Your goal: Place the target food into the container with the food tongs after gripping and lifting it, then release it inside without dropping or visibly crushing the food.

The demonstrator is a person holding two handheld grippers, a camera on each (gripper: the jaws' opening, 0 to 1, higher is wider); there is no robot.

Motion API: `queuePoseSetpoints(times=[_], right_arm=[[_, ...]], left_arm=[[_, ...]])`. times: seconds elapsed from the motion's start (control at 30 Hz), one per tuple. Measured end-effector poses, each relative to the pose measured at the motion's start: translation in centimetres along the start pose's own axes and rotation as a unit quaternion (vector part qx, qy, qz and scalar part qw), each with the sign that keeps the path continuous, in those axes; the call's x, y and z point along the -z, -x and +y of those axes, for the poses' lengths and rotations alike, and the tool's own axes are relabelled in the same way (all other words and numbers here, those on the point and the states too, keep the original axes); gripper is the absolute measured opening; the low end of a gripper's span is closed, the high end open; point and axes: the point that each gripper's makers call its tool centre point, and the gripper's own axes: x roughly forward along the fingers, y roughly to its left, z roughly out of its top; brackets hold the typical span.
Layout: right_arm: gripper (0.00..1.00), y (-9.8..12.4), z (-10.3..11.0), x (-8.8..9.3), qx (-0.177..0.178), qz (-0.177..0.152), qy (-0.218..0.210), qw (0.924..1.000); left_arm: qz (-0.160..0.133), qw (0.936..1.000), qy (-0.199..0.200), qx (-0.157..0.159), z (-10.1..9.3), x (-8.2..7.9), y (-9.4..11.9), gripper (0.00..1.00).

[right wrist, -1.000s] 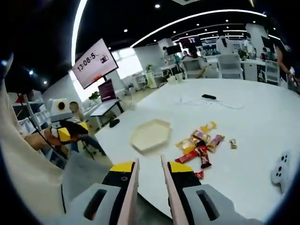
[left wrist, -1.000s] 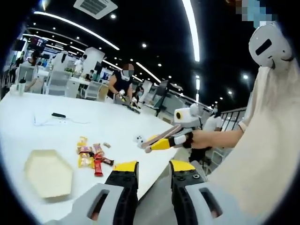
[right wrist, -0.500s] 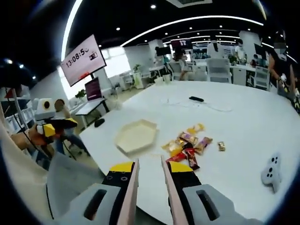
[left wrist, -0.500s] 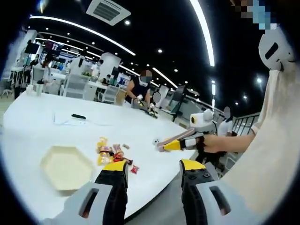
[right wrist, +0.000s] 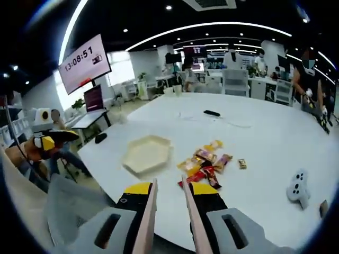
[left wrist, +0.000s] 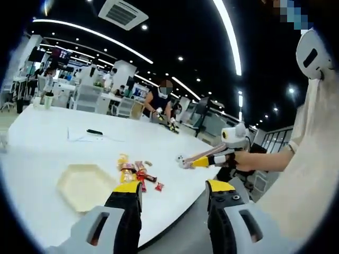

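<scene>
In the left gripper view, my left gripper (left wrist: 168, 191) stands with its jaws wide apart and nothing between them. The hexagonal cream tray (left wrist: 85, 183) lies on the white table (left wrist: 47, 153) at about ten o'clock from the jaws, and it has nothing inside. Just to the right of the tray is the pile of snack packets (left wrist: 135, 173), near the yellow tip of my left jaw. At two o'clock my right hand (left wrist: 244, 160) holds the right gripper (left wrist: 192, 162), and wooden tongs (left wrist: 204, 155) stick out of it toward the table.

In the right gripper view, my left gripper (right wrist: 50, 141) shows at nine o'clock, far from the table (right wrist: 275, 143). The tray (right wrist: 145, 154) is at about eleven o'clock from my right gripper (right wrist: 168, 191). The snack packets (right wrist: 204, 165) lie at one o'clock, apart from the tray. The tongs (right wrist: 149, 211) rise between the jaws, which clench them with a narrow gap between the arms. A white game controller (right wrist: 296, 185) lies at three o'clock.
</scene>
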Motion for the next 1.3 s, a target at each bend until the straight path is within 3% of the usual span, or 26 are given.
queuePoseSetpoints(times=[0.13, 0.23, 0.43, 0.8, 1.03, 1.3], right_arm=[[0.26, 0.4, 1.0, -0.3, 0.026, -0.009, -0.015, 0.9995], [0.26, 0.3, 2.6, -0.6, 0.026, -0.017, -0.011, 0.9995], [0.26, 0.0, 2.6, -0.3, 0.021, -0.018, -0.014, 0.9995], [0.26, -0.6, 0.2, -1.1, -0.006, -0.015, 0.007, 0.9998], [0.26, -0.2, -1.8, -1.4, -0.024, -0.022, 0.019, 0.9993], [0.26, 0.5, -3.6, -1.5, -0.038, -0.034, 0.021, 0.9985]], left_arm=[[0.009, 0.9998, 0.002, 0.018, 0.1, 0.2, 0.0, 0.50], [0.016, 0.9994, -0.002, 0.030, -0.2, 0.5, -0.3, 0.49], [0.011, 0.9992, -0.007, 0.037, -1.1, -0.2, -0.8, 0.44], [-0.009, 0.9999, -0.008, -0.007, -1.5, -1.4, -2.2, 0.46], [-0.013, 0.9995, -0.009, -0.028, -3.1, -1.5, -5.0, 0.49], [-0.014, 0.9983, -0.022, -0.052, -4.3, -1.6, -6.7, 0.55]])
